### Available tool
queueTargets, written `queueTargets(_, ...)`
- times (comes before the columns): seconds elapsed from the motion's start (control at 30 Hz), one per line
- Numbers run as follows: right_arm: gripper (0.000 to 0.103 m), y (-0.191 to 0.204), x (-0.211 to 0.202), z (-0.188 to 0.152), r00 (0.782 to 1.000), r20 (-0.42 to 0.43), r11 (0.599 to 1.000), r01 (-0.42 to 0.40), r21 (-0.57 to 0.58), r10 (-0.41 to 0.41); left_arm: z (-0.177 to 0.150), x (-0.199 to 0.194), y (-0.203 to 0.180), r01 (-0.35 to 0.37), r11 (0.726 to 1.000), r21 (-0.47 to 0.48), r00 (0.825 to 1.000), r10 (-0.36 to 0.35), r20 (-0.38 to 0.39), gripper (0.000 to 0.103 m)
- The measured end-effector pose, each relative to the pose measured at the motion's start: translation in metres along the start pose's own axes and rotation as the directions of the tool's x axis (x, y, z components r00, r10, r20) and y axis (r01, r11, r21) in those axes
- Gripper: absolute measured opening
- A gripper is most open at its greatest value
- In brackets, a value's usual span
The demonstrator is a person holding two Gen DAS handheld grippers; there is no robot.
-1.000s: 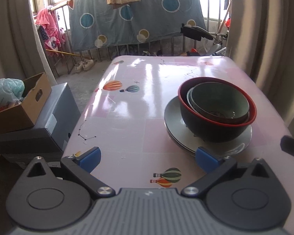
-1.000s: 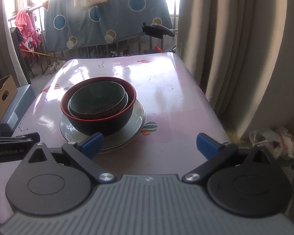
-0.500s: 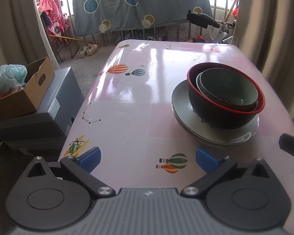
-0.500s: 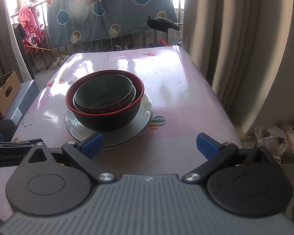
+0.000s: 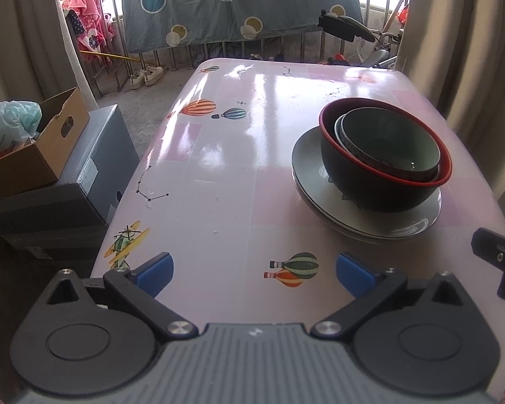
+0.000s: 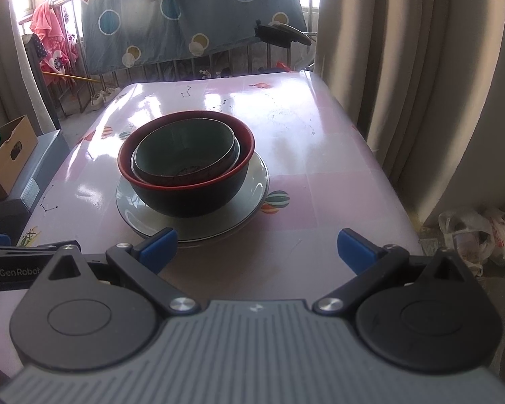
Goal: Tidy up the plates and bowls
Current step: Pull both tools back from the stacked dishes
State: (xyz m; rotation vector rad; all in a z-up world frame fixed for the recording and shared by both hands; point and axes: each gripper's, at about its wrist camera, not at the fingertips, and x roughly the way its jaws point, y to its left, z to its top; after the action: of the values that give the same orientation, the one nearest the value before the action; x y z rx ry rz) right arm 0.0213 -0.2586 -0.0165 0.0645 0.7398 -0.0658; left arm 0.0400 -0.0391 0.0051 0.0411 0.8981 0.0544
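Both grippers' jaws wide apart, empty, near stacked bowls [image 6: 185,165].

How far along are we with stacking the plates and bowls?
Looks essentially done: the green bowl nests in the red-rimmed bowl, which sits on the stacked plates. Nothing is in hand; left gripper and right gripper are open and empty. No loose dishes show on the table.
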Motion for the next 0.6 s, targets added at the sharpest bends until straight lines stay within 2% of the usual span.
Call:
queueTargets(0.37,0.102,-0.001,0.002,-0.002,1.0,0.0,1.0,0.002,0.006,-0.002,0.0,0.005,0.002,-0.002,1.0,0.003,1.0,0.002,-0.006,0.103)
queueTargets(0.5,0.102,-0.009,0.001,-0.001,1.0,0.023,0.999,-0.007,0.045,0.006,0.006,0.01,0.007,0.018,1.0,0.011,1.0,-0.018,0.002,0.103)
queueTargets(0.6,0.102,-0.018,-0.001,0.001,0.998,0.052,0.996,-0.023,0.082,0.019,0.014,0.015,0.011,0.07,0.997,0.028,0.998,-0.07,0.008,0.103)
